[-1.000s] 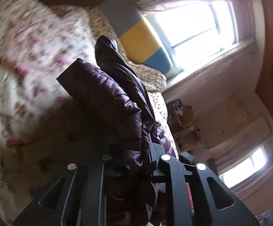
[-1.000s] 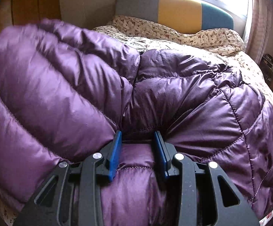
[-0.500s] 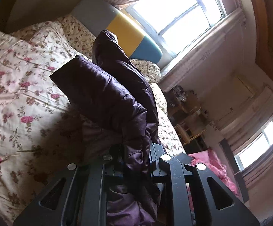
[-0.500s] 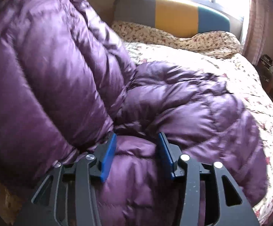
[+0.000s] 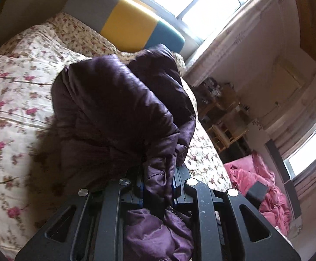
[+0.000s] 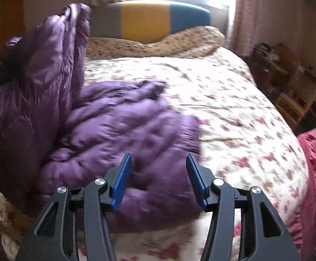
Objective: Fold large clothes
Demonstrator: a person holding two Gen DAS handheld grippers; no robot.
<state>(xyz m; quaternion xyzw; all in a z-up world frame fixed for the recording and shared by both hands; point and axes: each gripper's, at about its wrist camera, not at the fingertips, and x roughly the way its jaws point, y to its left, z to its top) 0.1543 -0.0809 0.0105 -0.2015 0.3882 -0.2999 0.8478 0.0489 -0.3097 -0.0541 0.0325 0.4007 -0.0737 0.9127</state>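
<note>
left gripper (image 5: 159, 184) pinches the purple jacket (image 5: 118, 117) (lifted); right gripper (image 6: 159, 178) gapes empty just above it.

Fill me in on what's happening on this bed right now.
A person with two handheld grippers is folding a purple puffer jacket on the floral bedspread. The left gripper is clamped on a bunched edge of it, holding that part raised. The right gripper is open, hovering over the part lying on the bed.
</note>
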